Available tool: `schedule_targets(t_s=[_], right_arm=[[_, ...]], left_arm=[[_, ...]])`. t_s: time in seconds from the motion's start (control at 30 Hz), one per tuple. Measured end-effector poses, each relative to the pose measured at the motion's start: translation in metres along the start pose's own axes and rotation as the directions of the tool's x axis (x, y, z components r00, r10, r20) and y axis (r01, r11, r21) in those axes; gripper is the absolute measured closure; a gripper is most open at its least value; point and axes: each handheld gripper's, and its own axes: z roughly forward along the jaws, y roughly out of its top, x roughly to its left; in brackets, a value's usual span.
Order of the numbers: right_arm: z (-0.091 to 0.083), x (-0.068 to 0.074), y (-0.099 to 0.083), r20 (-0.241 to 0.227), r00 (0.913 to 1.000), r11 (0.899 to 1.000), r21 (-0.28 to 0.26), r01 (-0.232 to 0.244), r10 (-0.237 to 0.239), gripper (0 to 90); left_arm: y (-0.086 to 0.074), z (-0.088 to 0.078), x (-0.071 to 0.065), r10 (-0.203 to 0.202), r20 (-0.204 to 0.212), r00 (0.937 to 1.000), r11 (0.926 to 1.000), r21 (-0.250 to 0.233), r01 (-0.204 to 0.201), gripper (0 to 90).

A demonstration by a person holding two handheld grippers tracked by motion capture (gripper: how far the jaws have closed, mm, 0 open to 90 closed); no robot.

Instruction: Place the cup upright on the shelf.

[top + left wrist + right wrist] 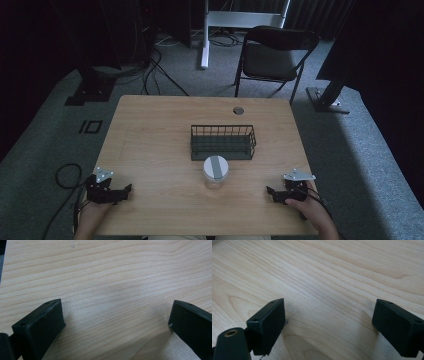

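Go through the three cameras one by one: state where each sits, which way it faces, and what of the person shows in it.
High view: fixed above the person's side, looking forward and down on the table, wire basket, jar and chair; both hands show, with the left hand-held gripper and right hand-held gripper.
Left gripper view: rides the left hand-held gripper, facing down at bare tabletop; jaws wide apart.
Right gripper view: rides the right hand-held gripper, likewise.
Shared: all three show the wooden tabletop.
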Motion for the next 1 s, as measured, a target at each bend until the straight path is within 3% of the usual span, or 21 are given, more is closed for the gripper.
schedule_targets(t_s=[0.23,0.43,1.0], right_arm=[[0.001,0.003,0.002,-0.014,0.9998,1.000,-0.005,0.012,-0.013,11.1],[-0.001,0.009,0.009,-0.036,0.9991,0.999,-0.040,0.023,-0.024,11.1],[0.009,0.035,0.027,-0.107,0.9912,0.995,-0.077,0.069,-0.077,11.2]], left_arm=[[0.000,0.000,0.000,0.000,0.001,1.0000,1.0000,0.002,0.000,0.2],[0.000,0.000,0.000,-0.001,0.000,1.0000,1.0000,0.001,0.001,0.1],[0.000,0.000,0.000,0.000,0.000,1.0000,1.0000,0.002,0.000,0.2]])
